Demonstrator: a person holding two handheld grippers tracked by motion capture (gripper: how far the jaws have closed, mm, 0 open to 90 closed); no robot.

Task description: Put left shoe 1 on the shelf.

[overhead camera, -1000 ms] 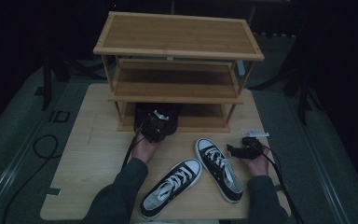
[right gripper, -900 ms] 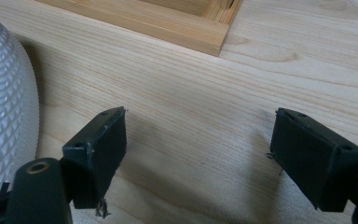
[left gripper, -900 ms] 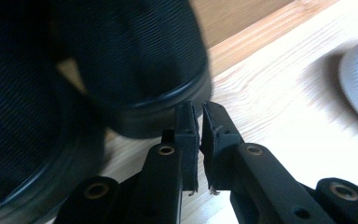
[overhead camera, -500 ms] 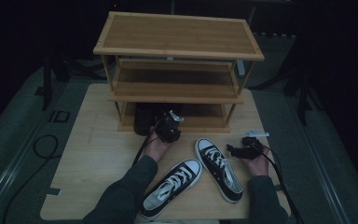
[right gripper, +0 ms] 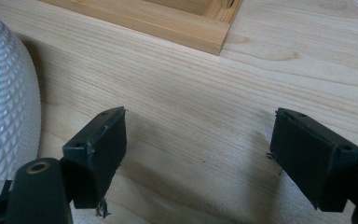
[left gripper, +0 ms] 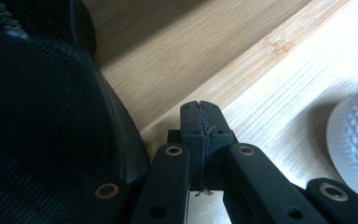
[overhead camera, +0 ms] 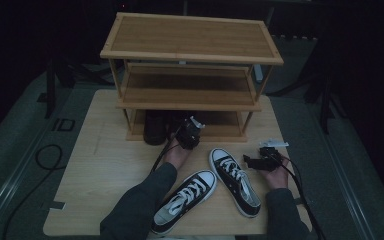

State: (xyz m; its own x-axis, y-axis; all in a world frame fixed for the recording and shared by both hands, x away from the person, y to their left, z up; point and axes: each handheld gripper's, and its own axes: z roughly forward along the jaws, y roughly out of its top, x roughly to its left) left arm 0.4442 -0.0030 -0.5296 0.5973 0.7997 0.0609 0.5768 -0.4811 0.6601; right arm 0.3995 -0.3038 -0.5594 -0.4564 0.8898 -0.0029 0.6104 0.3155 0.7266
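Note:
A dark shoe (overhead camera: 155,127) stands at the left end of the wooden rack's bottom shelf (overhead camera: 220,131); in the left gripper view the dark shoe (left gripper: 42,116) looms close on the left. My left gripper (overhead camera: 185,131) is just right of it at the shelf's front. Its jaws have just been closing and the left gripper (left gripper: 200,123) is shut with nothing between the pads. Two black-and-white sneakers lie on the table, one (overhead camera: 185,200) angled at the front, the other (overhead camera: 235,181) to its right. My right gripper (overhead camera: 248,161) rests beside that second sneaker, and the right gripper (right gripper: 196,154) is open over bare wood.
The three-tier wooden rack (overhead camera: 190,37) fills the back of the table (overhead camera: 100,165); its upper shelves are bare. Its base rail (right gripper: 168,23) runs ahead of the right gripper, with a white toe cap (right gripper: 4,93) at that view's left. Cables trail off the table's front.
My left gripper has slid to the right along the rack's front, away from the dark shoe, which stays on the bottom shelf. The right hand has kept still.

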